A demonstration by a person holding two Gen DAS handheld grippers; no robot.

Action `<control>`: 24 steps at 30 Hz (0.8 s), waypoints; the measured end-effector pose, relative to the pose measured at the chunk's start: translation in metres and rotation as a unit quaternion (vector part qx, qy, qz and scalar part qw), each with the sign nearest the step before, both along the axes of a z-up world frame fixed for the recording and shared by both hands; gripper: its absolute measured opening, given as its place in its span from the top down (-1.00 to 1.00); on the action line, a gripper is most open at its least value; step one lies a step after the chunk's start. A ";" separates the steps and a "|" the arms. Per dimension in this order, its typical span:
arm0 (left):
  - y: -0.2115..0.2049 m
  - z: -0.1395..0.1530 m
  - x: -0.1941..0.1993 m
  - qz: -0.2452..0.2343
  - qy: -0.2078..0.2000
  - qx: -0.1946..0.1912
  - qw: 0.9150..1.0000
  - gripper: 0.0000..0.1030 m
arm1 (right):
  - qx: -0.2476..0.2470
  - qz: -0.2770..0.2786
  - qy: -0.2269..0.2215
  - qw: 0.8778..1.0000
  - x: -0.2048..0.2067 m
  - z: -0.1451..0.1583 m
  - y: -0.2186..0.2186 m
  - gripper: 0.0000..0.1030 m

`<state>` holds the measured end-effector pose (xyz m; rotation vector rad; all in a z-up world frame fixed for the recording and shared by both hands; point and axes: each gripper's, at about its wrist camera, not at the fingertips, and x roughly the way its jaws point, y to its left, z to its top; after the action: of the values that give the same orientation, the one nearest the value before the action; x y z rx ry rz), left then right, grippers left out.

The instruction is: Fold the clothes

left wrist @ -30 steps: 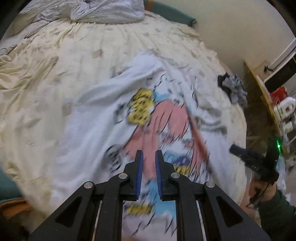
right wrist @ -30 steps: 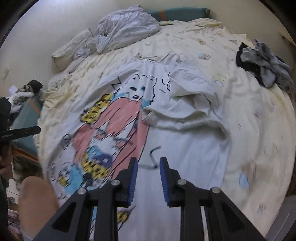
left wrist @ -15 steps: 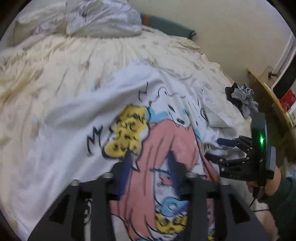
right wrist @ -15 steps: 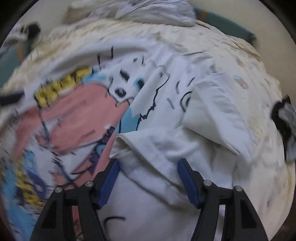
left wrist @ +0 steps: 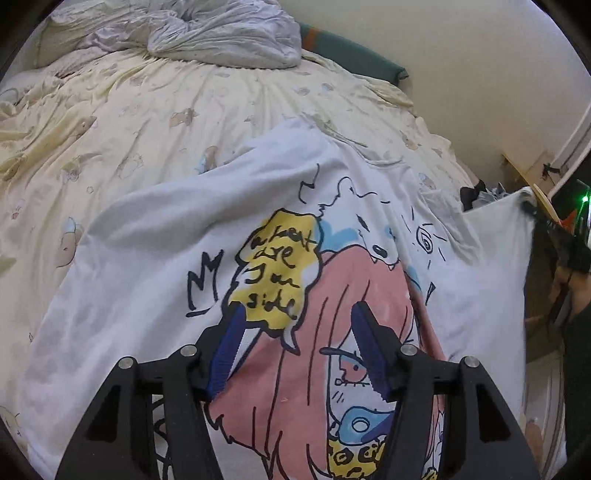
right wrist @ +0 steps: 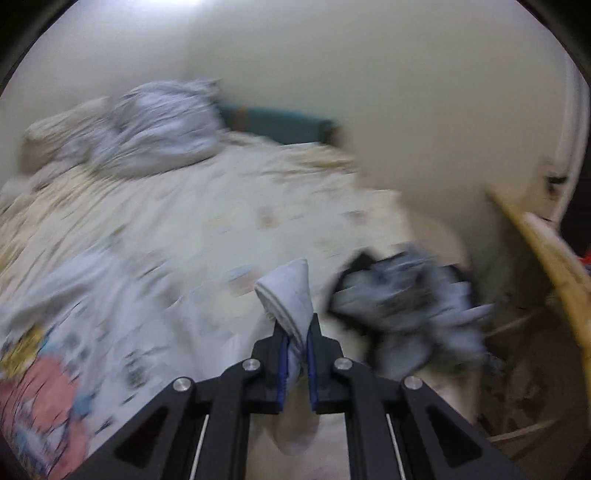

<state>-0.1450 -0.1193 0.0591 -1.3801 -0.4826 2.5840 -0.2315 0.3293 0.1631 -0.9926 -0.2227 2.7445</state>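
Observation:
A white T-shirt (left wrist: 155,236) with a pink, yellow and blue cartoon print lies spread on the cream bed sheet (left wrist: 110,110). My left gripper (left wrist: 298,308) hovers open just over the print, with nothing between its blue pads. My right gripper (right wrist: 295,325) has its jaws closing, and a bunched white sleeve (right wrist: 288,291) of the shirt is pinched between the pads. In the left wrist view that sleeve (left wrist: 495,243) is stretched up and out to the right, its corner held by the right gripper (left wrist: 530,206). The right wrist view is blurred by motion.
A crumpled grey duvet (left wrist: 221,33) lies at the head of the bed beside a green cushion (left wrist: 351,55). A dark and grey pile of clothes (right wrist: 406,295) sits at the bed's right edge. A wooden shelf edge (right wrist: 546,251) and a wall stand right of it.
My left gripper has opened and come down closer to the print. My right gripper stood open around the folded sleeve, then shut on it and swung right, pulling it out.

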 end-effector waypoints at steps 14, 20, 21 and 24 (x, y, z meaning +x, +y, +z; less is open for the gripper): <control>-0.007 -0.012 -0.003 0.012 -0.023 0.007 1.000 -0.24 | -0.019 -0.175 -0.137 0.975 0.013 -0.085 0.118 0.83; 0.000 -0.012 -0.001 -0.004 -0.018 -0.007 1.000 -0.25 | -0.029 -0.187 -0.142 0.972 0.023 -0.085 0.121 -0.15; 0.000 -0.012 -0.002 -0.004 -0.019 -0.007 1.000 -0.25 | -0.028 -0.184 -0.127 0.974 0.021 -0.077 0.121 -0.22; 0.001 -0.014 -0.004 -0.003 -0.023 -0.005 1.000 -0.25 | -0.032 -0.154 -0.097 0.983 0.006 -0.055 0.117 -0.38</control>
<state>-0.1486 -0.1181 0.0448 -1.4451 -0.4709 2.5579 -0.2258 0.4467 0.1082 -1.2007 -0.0066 2.3912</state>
